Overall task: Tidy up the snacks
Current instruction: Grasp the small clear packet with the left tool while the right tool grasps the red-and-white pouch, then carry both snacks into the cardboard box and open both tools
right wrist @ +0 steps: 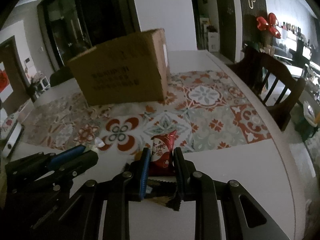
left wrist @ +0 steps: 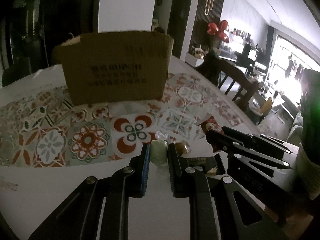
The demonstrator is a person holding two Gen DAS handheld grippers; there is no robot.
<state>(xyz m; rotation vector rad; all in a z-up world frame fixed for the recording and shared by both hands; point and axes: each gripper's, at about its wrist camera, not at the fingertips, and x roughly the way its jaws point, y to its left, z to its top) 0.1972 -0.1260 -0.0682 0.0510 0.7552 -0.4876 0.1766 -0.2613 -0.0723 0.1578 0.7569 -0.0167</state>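
My left gripper [left wrist: 158, 152] is shut on a pale green wrapped candy [left wrist: 159, 153], lifted just above the table. My right gripper [right wrist: 161, 154] is shut on a red snack packet [right wrist: 163, 154] with white print. In the left wrist view the right gripper [left wrist: 210, 138] sits to the right, the red packet [left wrist: 210, 125] poking out beyond it. A round brown candy [left wrist: 182, 147] and a dark packet [left wrist: 202, 163] lie between the two grippers. The same dark packet [right wrist: 162, 192] shows under the right gripper. An open cardboard box [left wrist: 116, 66] stands at the back of the table.
A patterned tile mat [left wrist: 60, 132] covers the white table [right wrist: 230, 170]. A dark wooden chair [right wrist: 274, 84] stands at the table's right edge. A white device [right wrist: 13, 138] lies at the far left. A green sleeve [left wrist: 312, 120] shows at the right.
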